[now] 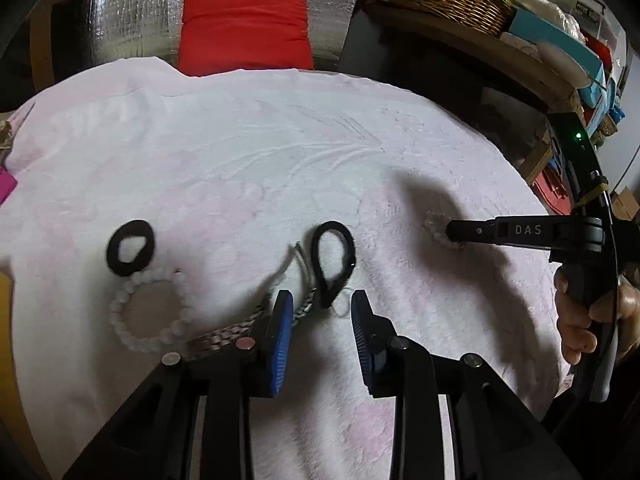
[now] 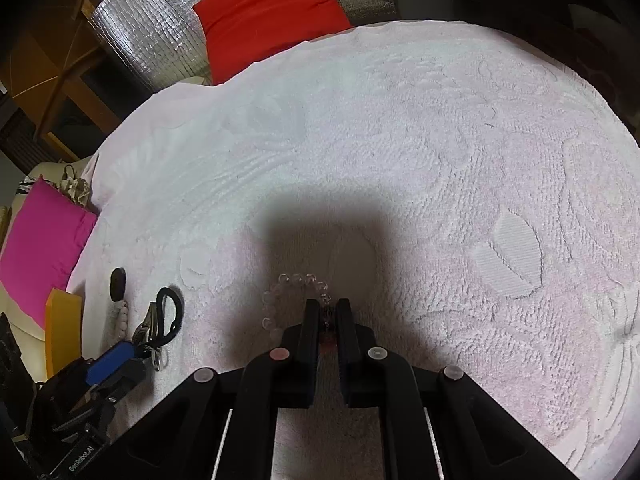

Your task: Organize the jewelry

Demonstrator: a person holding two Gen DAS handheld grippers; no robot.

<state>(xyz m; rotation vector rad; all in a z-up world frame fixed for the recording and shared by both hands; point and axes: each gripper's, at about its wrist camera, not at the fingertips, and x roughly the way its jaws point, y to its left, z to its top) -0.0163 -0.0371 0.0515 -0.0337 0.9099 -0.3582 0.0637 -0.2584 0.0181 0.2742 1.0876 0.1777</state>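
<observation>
We list nubby pink towel [image 2: 440, 128], right gripper [image 2: 327, 308] clamped on clear bead bracelet [image 2: 276, 292], left gripper [image 1: 322, 308] apart over steel link watchband [image 1: 224, 334], black elastic loop [image 1: 334, 256].

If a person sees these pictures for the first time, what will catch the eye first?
The white towel fills both views, with the red cushion bright behind it. On it lie a black hair tie, a white bead bracelet and a metal watch band, beside the left claw. The right claw is shut on a clear bead bracelet.
</observation>
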